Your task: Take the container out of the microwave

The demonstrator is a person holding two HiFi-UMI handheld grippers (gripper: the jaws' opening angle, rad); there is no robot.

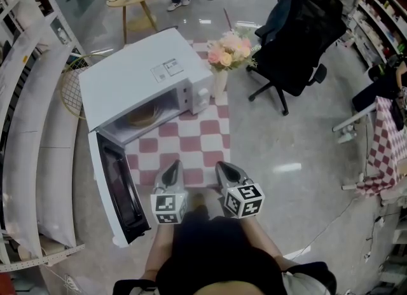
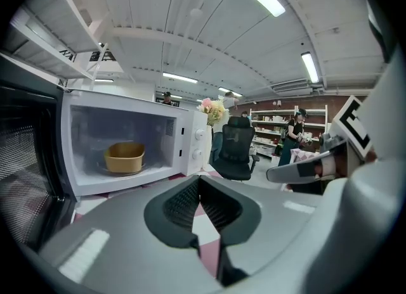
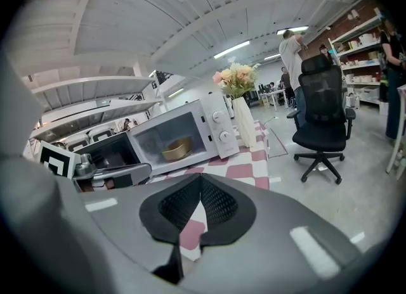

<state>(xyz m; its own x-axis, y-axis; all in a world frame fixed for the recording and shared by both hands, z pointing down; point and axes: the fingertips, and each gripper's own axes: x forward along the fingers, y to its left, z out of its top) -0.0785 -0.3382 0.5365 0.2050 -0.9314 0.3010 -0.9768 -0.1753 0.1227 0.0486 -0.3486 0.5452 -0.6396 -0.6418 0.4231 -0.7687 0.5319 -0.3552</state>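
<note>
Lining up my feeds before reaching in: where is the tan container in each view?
Head view: container inside the open microwave, left of centre.
Left gripper view: container left of centre, in the cavity.
Right gripper view: container slightly left of centre, mid-height.
Shared landmark: flowers beside the microwave's knobs.

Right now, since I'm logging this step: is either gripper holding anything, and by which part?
Nothing is held. The left gripper and the right gripper are both shut with nothing between their jaws. The container sits inside the open microwave.
</note>
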